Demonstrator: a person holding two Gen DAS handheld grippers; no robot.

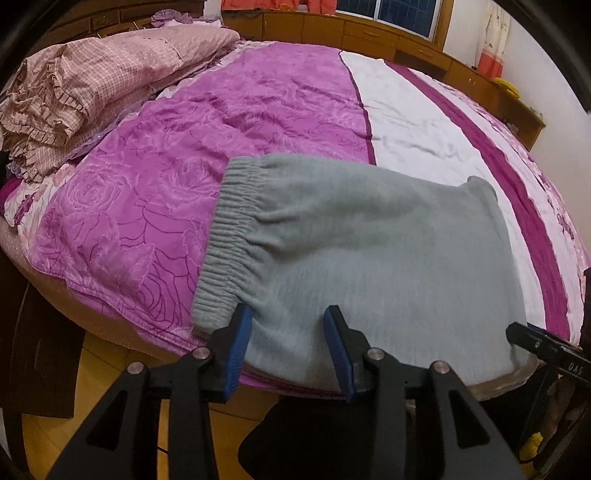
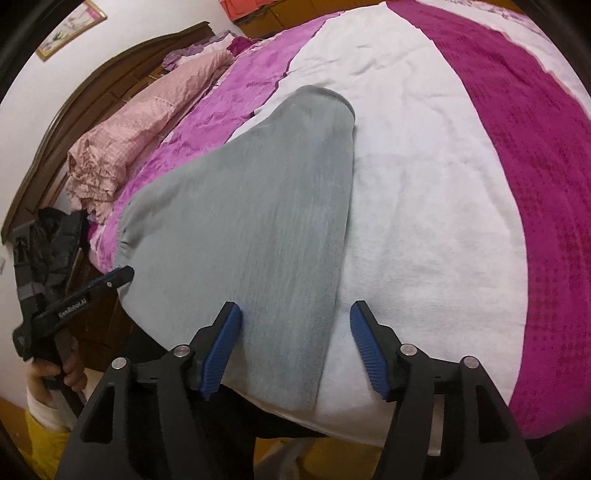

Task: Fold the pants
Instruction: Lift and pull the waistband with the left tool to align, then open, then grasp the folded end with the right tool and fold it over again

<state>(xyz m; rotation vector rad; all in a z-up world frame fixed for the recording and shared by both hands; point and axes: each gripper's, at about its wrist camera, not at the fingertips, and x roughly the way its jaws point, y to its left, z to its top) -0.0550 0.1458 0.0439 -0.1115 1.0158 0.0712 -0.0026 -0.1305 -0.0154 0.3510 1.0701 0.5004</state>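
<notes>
The grey pants (image 1: 369, 251) lie folded flat on the bed (image 1: 417, 122), at its near edge. Their ribbed elastic waistband (image 1: 229, 229) is on the left, resting on the bright purple rose-patterned cover (image 1: 147, 192); the rest of the fabric reaches right onto the pale white band of the bedspread. In the right wrist view the pants (image 2: 258, 221) narrow toward a rounded far end that lies on the white band, with a dark magenta stripe (image 2: 517, 129) well apart to the right.

The left tongs (image 1: 288, 325) hover over the near edge of the pants just right of the waistband — blue pads apart, the gap moderate, nothing pinched between them. The right tongs (image 2: 295, 321) stand wider, also gripping nothing; the left pad sits over the grey fabric, the right pad over the white bedspread beside it, so the near right edge of the pants lies between them.

At the left of the right wrist view a hand (image 2: 55, 373) holds the handle of the left tongs. A heap of pink checked bedding (image 1: 74, 96) lies at the far left of the bed, against a dark wooden headboard (image 2: 92, 85). Wooden cabinets (image 1: 332, 29) run along the far wall.
</notes>
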